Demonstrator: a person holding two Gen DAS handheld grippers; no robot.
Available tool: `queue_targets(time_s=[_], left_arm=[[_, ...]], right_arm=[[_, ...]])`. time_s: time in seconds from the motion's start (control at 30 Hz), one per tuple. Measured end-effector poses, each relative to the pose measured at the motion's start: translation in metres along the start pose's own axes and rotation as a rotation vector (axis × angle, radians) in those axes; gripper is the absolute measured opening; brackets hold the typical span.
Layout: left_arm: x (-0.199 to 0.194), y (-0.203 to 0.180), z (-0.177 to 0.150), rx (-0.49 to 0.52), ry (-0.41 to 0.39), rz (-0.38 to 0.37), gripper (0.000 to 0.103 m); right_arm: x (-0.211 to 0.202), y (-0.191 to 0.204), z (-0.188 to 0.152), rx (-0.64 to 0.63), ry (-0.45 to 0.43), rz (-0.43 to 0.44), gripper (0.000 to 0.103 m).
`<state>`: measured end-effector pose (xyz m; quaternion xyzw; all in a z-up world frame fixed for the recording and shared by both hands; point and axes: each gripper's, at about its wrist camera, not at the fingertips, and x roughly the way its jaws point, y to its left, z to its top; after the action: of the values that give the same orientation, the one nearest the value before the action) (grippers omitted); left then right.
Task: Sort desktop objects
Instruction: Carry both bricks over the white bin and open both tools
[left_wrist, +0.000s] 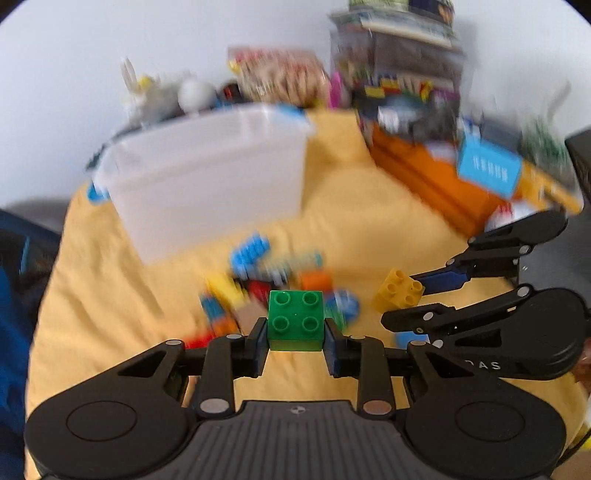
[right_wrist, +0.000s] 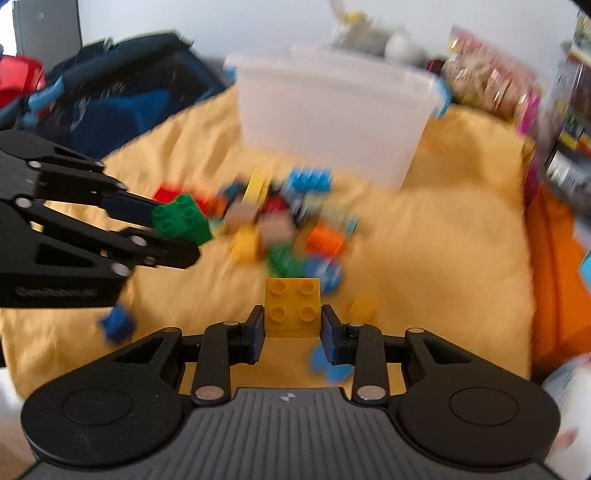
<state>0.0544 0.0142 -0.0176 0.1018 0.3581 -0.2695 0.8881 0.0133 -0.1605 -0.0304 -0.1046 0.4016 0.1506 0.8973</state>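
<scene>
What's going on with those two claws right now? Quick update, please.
Left gripper shut on green brick. Right gripper shut on yellow brick. White bin beyond loose brick pile; nothing blocking.

heap of bricks on the cloth, in front of the bin. bin stands on the cloth near its far edge. stray brick lies left of the heap, apart. toys and boxes behind the bin; stacked boxes to its right.
</scene>
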Motion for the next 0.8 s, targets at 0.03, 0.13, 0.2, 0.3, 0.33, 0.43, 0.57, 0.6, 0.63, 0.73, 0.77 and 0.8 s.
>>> queue_targets(time_s=[0.03,0.13,0.2,0.3,0.33,0.43,0.57,0.6,0.63,0.73,0.77,0.8], left_arm=[[-0.002,0.004,0.011,0.004,-0.014,0.001,0.034],[-0.011,0.018,0.050,0.036,-0.074,0.026,0.034],[-0.016,0.026,0.075,0.046,-0.110,0.040,0.034],[-0.019,0.037,0.106,0.058,-0.154,0.065,0.034],[-0.019,0.042,0.116,0.065,-0.168,0.076,0.034],[-0.013,0.060,0.141,0.058,-0.183,0.097,0.034],[0.000,0.076,0.167,0.068,-0.190,0.140,0.034],[0.004,0.080,0.171,0.071,-0.192,0.148,0.034],[0.008,0.083,0.176,0.071,-0.190,0.153,0.034],[0.026,0.094,0.187,0.067,-0.176,0.166,0.034],[0.033,0.097,0.189,0.061,-0.169,0.167,0.034],[0.042,0.100,0.192,0.044,-0.162,0.165,0.034]], right_arm=[[-0.002,-0.003,0.009,0.001,-0.020,-0.013,0.034],[-0.008,-0.013,0.042,-0.009,-0.090,-0.052,0.034],[-0.012,-0.017,0.064,-0.028,-0.132,-0.073,0.034],[-0.016,-0.021,0.096,-0.067,-0.198,-0.099,0.034],[-0.017,-0.023,0.107,-0.076,-0.220,-0.101,0.034],[-0.014,-0.035,0.139,-0.079,-0.262,-0.117,0.034],[0.000,-0.046,0.173,-0.087,-0.284,-0.156,0.035],[0.003,-0.048,0.180,-0.084,-0.284,-0.163,0.035],[0.008,-0.051,0.186,-0.076,-0.283,-0.163,0.035],[0.027,-0.058,0.205,-0.036,-0.262,-0.156,0.035],[0.033,-0.061,0.210,-0.024,-0.250,-0.156,0.035],[0.042,-0.064,0.215,-0.007,-0.234,-0.155,0.035]])
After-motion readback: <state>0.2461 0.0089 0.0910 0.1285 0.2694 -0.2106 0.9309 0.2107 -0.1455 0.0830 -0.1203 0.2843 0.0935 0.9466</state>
